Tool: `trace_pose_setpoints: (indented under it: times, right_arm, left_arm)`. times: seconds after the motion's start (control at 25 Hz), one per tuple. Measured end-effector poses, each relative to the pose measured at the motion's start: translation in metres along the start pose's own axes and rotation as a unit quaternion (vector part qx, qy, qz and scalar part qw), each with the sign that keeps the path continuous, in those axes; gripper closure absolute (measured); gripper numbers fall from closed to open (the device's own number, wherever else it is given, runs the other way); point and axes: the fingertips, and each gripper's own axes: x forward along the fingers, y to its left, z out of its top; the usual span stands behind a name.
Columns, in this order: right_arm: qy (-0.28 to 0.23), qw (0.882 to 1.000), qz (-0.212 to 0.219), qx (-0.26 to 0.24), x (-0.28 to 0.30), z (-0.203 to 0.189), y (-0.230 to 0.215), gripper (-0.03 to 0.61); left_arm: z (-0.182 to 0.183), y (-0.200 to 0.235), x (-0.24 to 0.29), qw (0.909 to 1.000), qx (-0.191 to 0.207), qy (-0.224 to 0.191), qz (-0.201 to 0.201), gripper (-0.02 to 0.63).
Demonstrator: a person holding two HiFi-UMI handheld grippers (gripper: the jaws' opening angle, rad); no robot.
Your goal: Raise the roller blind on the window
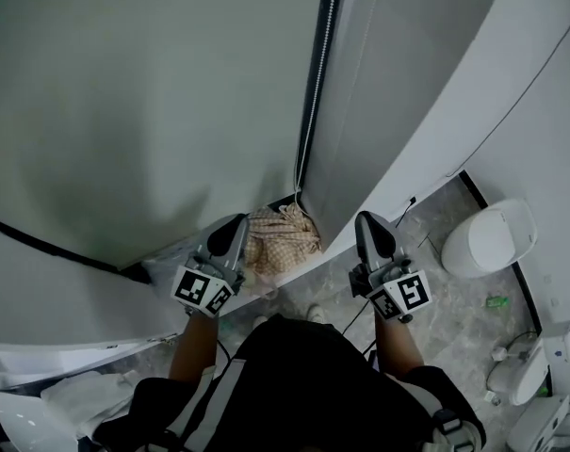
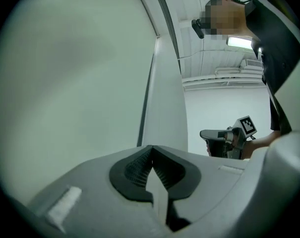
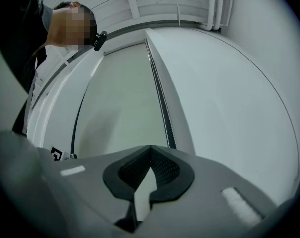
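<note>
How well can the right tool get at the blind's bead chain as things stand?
Probably yes: the bead chain hangs free just left of the right tool, nothing between them. Its jaws are shut and empty, so they must open first.

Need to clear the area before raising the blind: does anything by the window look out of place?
Yes. A checked cloth lies crumpled in a heap at the foot of the roller blind, just under the lower end of the bead chain. It looks dumped rather than folded. Nothing else there stands out.
</note>
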Motion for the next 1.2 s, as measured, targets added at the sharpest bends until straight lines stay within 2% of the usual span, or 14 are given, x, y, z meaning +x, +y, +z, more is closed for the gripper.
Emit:
trace_pose_setpoints:
  times: [0.2, 0.32, 0.48, 0.68, 0.84, 1.04, 1.2]
  right_arm:
    - [-0.009, 0.999, -0.030, -0.013, -0.022, 0.011, -0.016, 0.578]
    - [-0.018, 0.999, -0.047, -0.011, -0.035, 0.017, -0.020, 0.578]
    - [-0.020, 0.998, -0.056, -0.021, -0.051, 0.019, -0.025, 0.578]
    - [-0.019, 0.997, -0.062, -0.028, -0.060, 0.021, -0.022, 0.578]
    - [-0.020, 0.997, -0.074, -0.023, -0.069, 0.024, -0.021, 0.578]
    - [-0.020, 0.994, -0.100, -0.026, -0.084, 0.028, -0.029, 0.578]
    - [-0.022, 0.992, -0.117, -0.032, -0.092, 0.032, -0.037, 0.578]
  left_arm:
    - [-0.001, -0.024, 0.039, 0.9985, -0.027, -0.004, -0.047, 0.614]
    - [0.000, -0.039, 0.058, 0.9970, -0.030, -0.006, -0.072, 0.614]
    - [0.000, -0.057, 0.083, 0.9938, -0.034, -0.003, -0.105, 0.614]
    - [0.005, -0.060, 0.117, 0.9897, -0.052, -0.003, -0.133, 0.612]
    - [0.014, -0.060, 0.150, 0.9887, -0.044, -0.007, -0.144, 0.612]
    - [0.036, -0.058, 0.196, 0.9885, -0.006, -0.021, -0.150, 0.524]
    - [0.051, -0.054, 0.227, 0.9890, 0.005, -0.032, -0.145, 0.492]
